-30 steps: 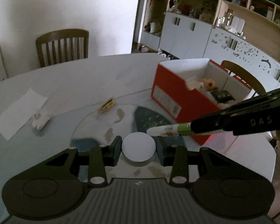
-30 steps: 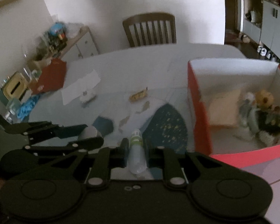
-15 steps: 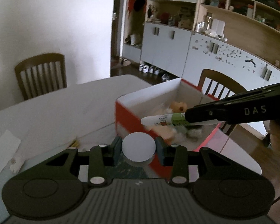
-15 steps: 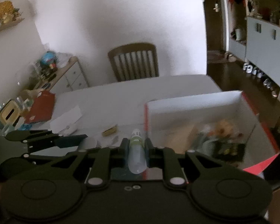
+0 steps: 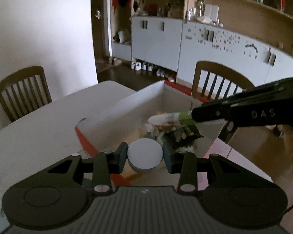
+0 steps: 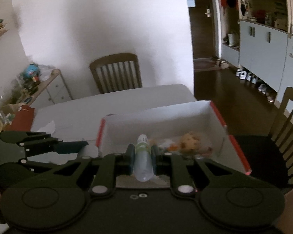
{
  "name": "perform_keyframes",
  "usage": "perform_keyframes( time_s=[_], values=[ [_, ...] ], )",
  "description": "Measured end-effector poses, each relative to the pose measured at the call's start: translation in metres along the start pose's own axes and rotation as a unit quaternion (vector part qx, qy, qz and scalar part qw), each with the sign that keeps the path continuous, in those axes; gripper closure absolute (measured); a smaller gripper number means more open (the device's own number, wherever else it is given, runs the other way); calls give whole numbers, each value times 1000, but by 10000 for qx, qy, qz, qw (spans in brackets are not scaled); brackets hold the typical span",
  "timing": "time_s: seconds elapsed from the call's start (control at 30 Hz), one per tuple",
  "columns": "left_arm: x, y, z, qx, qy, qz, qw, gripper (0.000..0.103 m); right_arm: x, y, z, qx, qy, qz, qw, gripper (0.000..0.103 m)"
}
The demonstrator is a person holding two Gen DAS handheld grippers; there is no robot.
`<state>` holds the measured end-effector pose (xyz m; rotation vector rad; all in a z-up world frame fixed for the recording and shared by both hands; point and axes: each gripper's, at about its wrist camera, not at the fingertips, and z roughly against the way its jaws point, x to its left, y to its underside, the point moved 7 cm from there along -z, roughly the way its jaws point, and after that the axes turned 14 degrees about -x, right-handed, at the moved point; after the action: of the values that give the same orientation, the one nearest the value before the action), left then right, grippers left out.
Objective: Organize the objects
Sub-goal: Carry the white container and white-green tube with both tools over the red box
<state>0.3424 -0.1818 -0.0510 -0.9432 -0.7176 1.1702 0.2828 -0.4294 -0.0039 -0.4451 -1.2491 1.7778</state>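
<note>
Two handheld grippers hang over a red cardboard box with a white inside, which stands on a pale table. The left gripper is clamped on a round white puck-shaped thing, held above the box's near corner. The right gripper is clamped on a small clear bottle with a green label and a white cap, held over the inside of the box. In the left view the right gripper reaches in from the right with the bottle pointing across the box.

The box already holds a jumble of small things, among them something soft and orange-brown; the rest are too blurred to name.

As a judgement: both loads look ready to drop. The puck sits close to the box wall, so a release here might strike the rim and roll away onto the table. The two grippers are near each other and could knock together. The bottle might land on the jumble and bounce.

Wooden chairs stand round the table, cupboards and shelves line the far wall, and shoes lie on the floor. Nothing blocks the box's open top.
</note>
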Motion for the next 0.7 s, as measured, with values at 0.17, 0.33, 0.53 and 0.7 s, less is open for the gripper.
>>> perform_keyframes(
  time_s=[0.17,0.33,0.53,0.7],
  values=[
    [-10,4,-32,278,-53,-190,9994,65,-30,5,-10,43,244,-19,9997,86],
    [-21,5,-61,493,6,-357,9981,65,-45,14,-26,168,281,-23,9995,86],
    [-25,11,-93,810,44,-261,9964,65,-53,25,-44,267,215,53,9994,86],
    [-25,16,-113,1010,-8,-357,9942,65,-56,37,-57,434,61,144,9989,86]
  ],
)
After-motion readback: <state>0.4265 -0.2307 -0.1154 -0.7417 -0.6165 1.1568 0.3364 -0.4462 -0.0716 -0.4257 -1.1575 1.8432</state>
